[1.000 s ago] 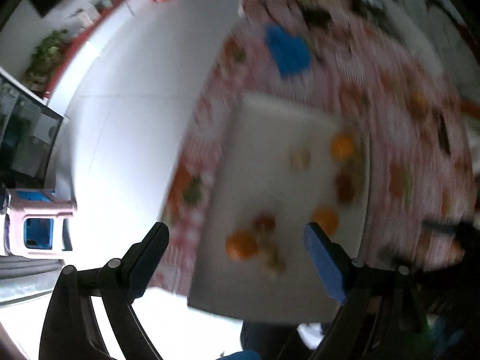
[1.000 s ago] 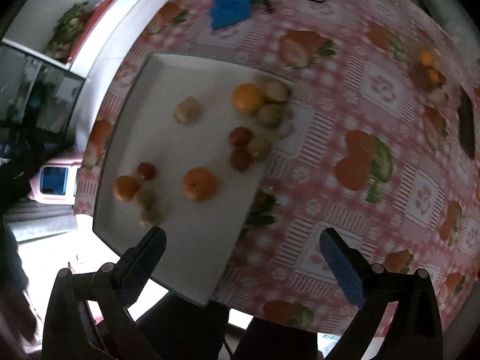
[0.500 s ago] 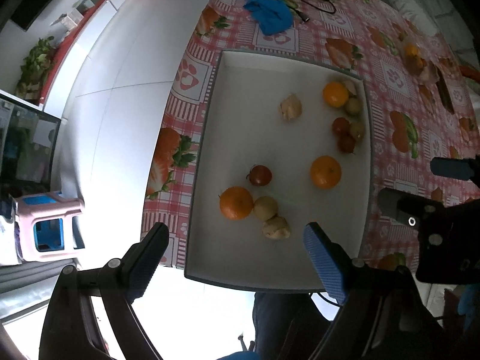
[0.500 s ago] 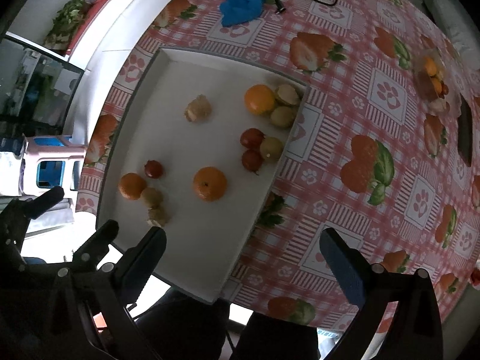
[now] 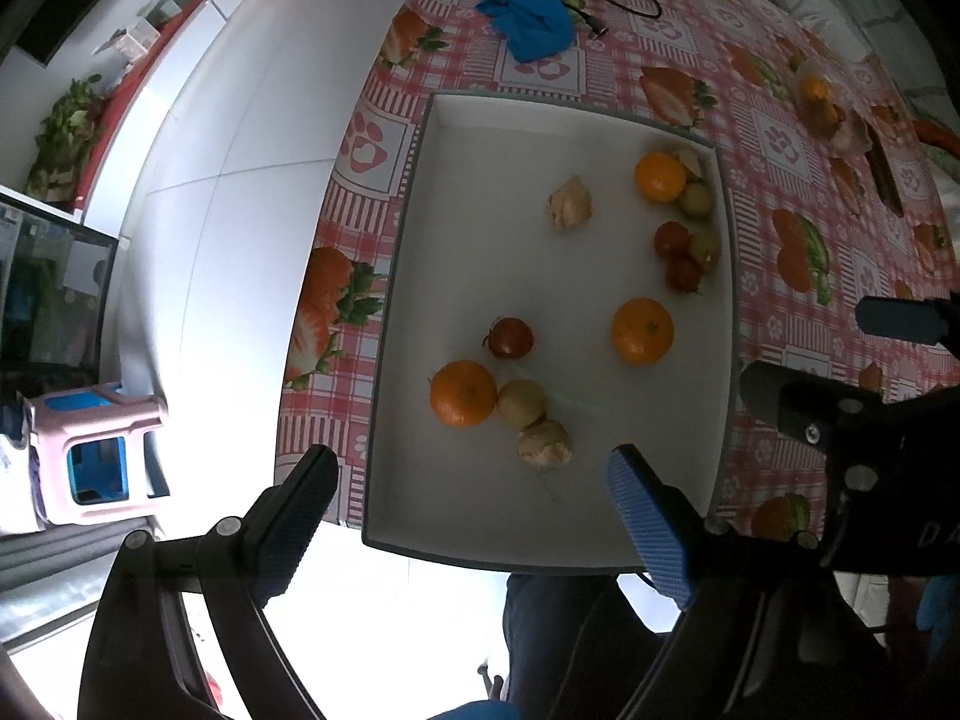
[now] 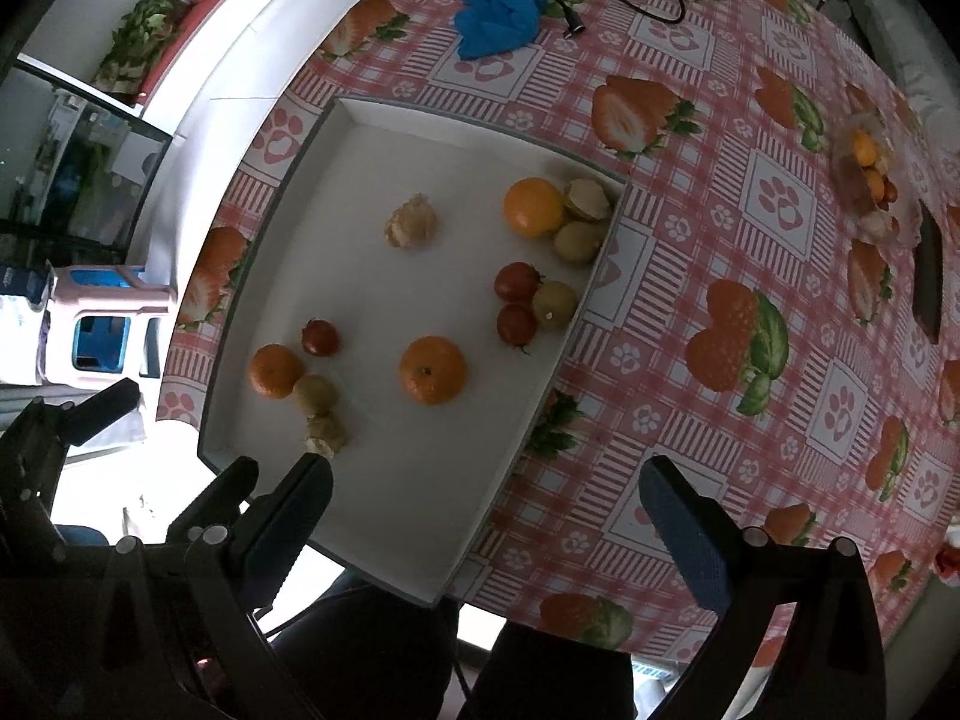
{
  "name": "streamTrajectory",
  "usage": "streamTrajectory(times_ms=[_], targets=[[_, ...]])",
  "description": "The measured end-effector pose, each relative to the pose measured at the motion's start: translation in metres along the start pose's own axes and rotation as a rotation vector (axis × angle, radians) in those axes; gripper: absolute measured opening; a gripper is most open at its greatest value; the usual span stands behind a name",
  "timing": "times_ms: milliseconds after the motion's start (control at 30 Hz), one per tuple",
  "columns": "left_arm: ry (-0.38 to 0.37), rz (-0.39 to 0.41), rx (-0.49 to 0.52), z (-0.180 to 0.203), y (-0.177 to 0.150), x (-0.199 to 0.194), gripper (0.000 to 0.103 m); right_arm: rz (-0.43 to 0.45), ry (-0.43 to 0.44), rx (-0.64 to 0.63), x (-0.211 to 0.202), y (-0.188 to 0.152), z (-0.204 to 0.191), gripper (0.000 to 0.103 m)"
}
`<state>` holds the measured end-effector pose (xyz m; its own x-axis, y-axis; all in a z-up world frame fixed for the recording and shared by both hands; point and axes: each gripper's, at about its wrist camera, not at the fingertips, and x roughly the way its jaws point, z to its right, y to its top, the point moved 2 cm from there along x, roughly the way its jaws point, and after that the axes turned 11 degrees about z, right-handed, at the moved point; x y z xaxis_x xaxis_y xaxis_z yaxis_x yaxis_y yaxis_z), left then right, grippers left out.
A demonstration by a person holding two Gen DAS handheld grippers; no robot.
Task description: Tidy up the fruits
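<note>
Left gripper (image 5: pixel 468 477): held wide open above the tray's near edge, nothing gripped.
Right gripper (image 6: pixel 486 495): spread wide, empty, over the tablecloth (image 6: pixel 720 276).
Fruits: oranges (image 5: pixel 642 331), red and yellow-green fruits scattered in the white tray (image 5: pixel 492 228).

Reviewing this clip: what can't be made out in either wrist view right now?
- Bag of fruit far across the table: too small and distorted in both views to count or name its contents.
- Husked fruit in the tray's corner: left view shows only a sliver behind an orange.
- Tray's near corner: right view, hidden behind the left gripper.
- Person: only dark legs below the table edge.
</note>
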<state>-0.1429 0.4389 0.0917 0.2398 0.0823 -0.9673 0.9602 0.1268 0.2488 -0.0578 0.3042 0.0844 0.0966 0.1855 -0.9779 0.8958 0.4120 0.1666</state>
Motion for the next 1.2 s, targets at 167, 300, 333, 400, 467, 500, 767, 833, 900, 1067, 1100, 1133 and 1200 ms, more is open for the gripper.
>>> streamTrajectory(times_ms=[167, 300, 333, 400, 467, 500, 767, 833, 900, 1067, 1100, 1133, 1200], targets=[[0.002, -0.009, 0.002, 0.0006, -0.0010, 0.0010, 0.093, -0.004, 0.000, -0.003, 0.0012, -0.0019, 0.0000, 0.103], [-0.003, -0.010, 0.010, 0.0021, -0.0009, 0.0013, 0.093, -0.003, -0.001, -0.004, 0.0011, -0.0020, 0.0001, 0.103], [-0.003, -0.011, 0.012, 0.0024, -0.0009, 0.0013, 0.093, -0.003, -0.001, -0.004, 0.0010, -0.0020, 0.0001, 0.103], [-0.005, -0.014, 0.016, 0.0031, -0.0009, 0.0017, 0.093, -0.003, -0.001, -0.003, 0.0011, -0.0021, -0.0002, 0.103], [-0.007, -0.016, 0.017, 0.0034, -0.0007, 0.0019, 0.093, -0.003, -0.001, -0.004, 0.0010, -0.0021, -0.0003, 0.103], [-0.007, -0.017, 0.018, 0.0035, -0.0007, 0.0019, 0.093, -0.003, -0.002, -0.004, 0.0010, -0.0021, -0.0004, 0.103], [-0.002, -0.027, 0.013, 0.0037, -0.0028, 0.0034, 0.093, -0.007, -0.002, -0.004, 0.0017, -0.0019, -0.0004, 0.103], [-0.001, -0.028, 0.011, 0.0032, -0.0032, 0.0033, 0.093, -0.008, -0.002, -0.006, 0.0023, -0.0025, -0.0006, 0.103], [-0.001, -0.028, 0.010, 0.0026, -0.0033, 0.0031, 0.093, -0.008, -0.001, -0.007, 0.0024, -0.0029, -0.0012, 0.103], [0.001, -0.030, 0.009, 0.0019, -0.0032, 0.0030, 0.093, -0.008, -0.002, -0.008, 0.0021, -0.0030, -0.0020, 0.103], [0.003, -0.030, 0.008, 0.0017, -0.0030, 0.0030, 0.093, -0.008, -0.002, -0.008, 0.0020, -0.0031, -0.0022, 0.103], [0.007, -0.029, 0.008, 0.0013, -0.0030, 0.0030, 0.093, -0.008, -0.002, -0.008, 0.0020, -0.0032, -0.0027, 0.103], [0.008, -0.027, 0.005, 0.0006, -0.0029, 0.0026, 0.093, -0.008, -0.003, -0.008, 0.0021, -0.0032, -0.0028, 0.103]])
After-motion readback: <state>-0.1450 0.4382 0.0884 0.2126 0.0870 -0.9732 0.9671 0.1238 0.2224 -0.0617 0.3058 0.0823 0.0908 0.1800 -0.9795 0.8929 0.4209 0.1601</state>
